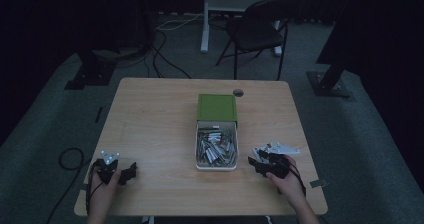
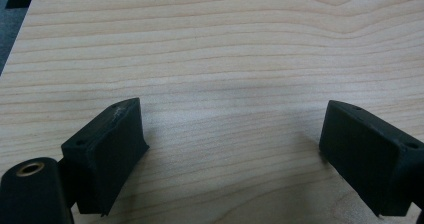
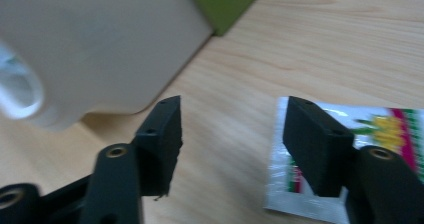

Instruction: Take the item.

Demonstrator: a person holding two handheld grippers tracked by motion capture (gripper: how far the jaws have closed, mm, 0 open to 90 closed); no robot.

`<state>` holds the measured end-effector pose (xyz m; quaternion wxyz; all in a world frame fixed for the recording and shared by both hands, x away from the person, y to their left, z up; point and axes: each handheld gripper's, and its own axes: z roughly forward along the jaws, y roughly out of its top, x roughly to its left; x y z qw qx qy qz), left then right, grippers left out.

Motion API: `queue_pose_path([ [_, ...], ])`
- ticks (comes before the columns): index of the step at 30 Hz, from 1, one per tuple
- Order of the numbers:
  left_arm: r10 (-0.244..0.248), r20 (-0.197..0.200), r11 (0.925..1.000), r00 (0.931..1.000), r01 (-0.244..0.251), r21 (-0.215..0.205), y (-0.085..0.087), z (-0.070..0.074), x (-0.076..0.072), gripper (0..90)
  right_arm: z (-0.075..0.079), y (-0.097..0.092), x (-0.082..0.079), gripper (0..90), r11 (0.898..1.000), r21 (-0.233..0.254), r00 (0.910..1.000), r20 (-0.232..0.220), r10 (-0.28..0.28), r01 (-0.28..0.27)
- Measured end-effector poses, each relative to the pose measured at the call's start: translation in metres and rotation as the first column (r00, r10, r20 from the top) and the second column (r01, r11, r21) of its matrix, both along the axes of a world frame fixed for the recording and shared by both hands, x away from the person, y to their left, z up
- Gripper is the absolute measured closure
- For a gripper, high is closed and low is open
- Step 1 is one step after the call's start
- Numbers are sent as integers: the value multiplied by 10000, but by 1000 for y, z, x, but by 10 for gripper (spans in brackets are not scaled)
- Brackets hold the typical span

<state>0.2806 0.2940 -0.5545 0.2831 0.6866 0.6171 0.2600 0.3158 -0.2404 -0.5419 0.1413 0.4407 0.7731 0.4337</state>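
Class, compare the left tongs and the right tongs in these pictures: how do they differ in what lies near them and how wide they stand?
1. The left tongs stand wide over bare wooden table; the right tongs show a narrower gap.
2. Nothing lies by the left tongs; a shiny printed sachet lies flat beside and partly under one jaw of the right tongs, with the white tray close ahead.
Shared: both are open, black-jawed, gripping nothing.

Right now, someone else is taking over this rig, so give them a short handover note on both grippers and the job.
Left gripper: open, nothing in it, low over bare table.
Right gripper: open, nothing between the pads; a sachet lies flat on the wood under its right-hand jaw.
White tray at table centre holds many sachets; its green sleeve is slid back.
Done: tray open, one sachet out.
Left: likely the remaining sachets.
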Motion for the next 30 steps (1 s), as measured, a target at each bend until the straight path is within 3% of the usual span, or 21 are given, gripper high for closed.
queue_pose_path([
  [6, -10, -11, 10000, 10000, 10, 14, 0, 0, 0, 116, -1, 4, -3, 324, 9989, -42, 9988, 142, 477, -476],
  [10, -7, -8, 10000, 10000, 7, 8, 0, 0, 0, 115, -5, 7, -3, 279, 9951, -158, 9945, -386, 972, -979],
  [12, -3, -9, 10000, 10000, 3, 7, 0, 0, 0, 116, -7, 7, -3, 277, 9949, -283, 9952, -177, 962, -967],
  [16, -4, -9, 10000, 10000, 4, 6, 0, 0, 0, 115, -9, 8, -5, 247, 9865, -602, 9882, 75, 1528, -1521],
  [17, -4, -9, 10000, 10000, 4, 6, 0, 0, 0, 115, -9, 9, -6, 200, 9867, -565, 9879, 193, 1538, -1525],
  [20, -2, -9, 10000, 10000, 2, 4, 0, 0, 0, 116, -10, 9, -6, 193, 9838, -331, 9842, 115, 1769, -1764],
  [23, -1, -5, 10000, 10000, 1, 5, 0, 0, 0, 116, -14, 10, -8, 173, 9646, -849, 9670, 293, 2531, -2499],
  [24, -1, -4, 10000, 10000, 1, 4, 0, 0, 0, 115, -15, 11, -8, 171, 9580, -766, 9606, 111, 2778, -2762],
  [26, -4, -7, 10000, 10000, 4, 6, 0, 0, 0, 115, -15, 11, -9, 171, 9559, -621, 9576, 67, 2880, -2871],
  [27, -8, -14, 10000, 10000, 9, 16, 0, 0, 0, 115, -15, 12, -9, 171, 9472, -576, 9488, 4, 3159, -3154],
  [28, -8, -14, 10000, 10000, 9, 16, 0, 0, 0, 115, -15, 12, -9, 171, 9472, -576, 9488, 4, 3159, -3154],
  [29, -7, -10, 10000, 10000, 7, 11, 0, 0, 0, 115, -15, 15, -11, 171, 9322, -809, 9354, -36, 3536, -3527],
  [30, -7, -10, 10000, 10000, 7, 11, 0, 0, 0, 115, -15, 17, -12, 171, 9276, -868, 9313, -51, 3642, -3633],
])
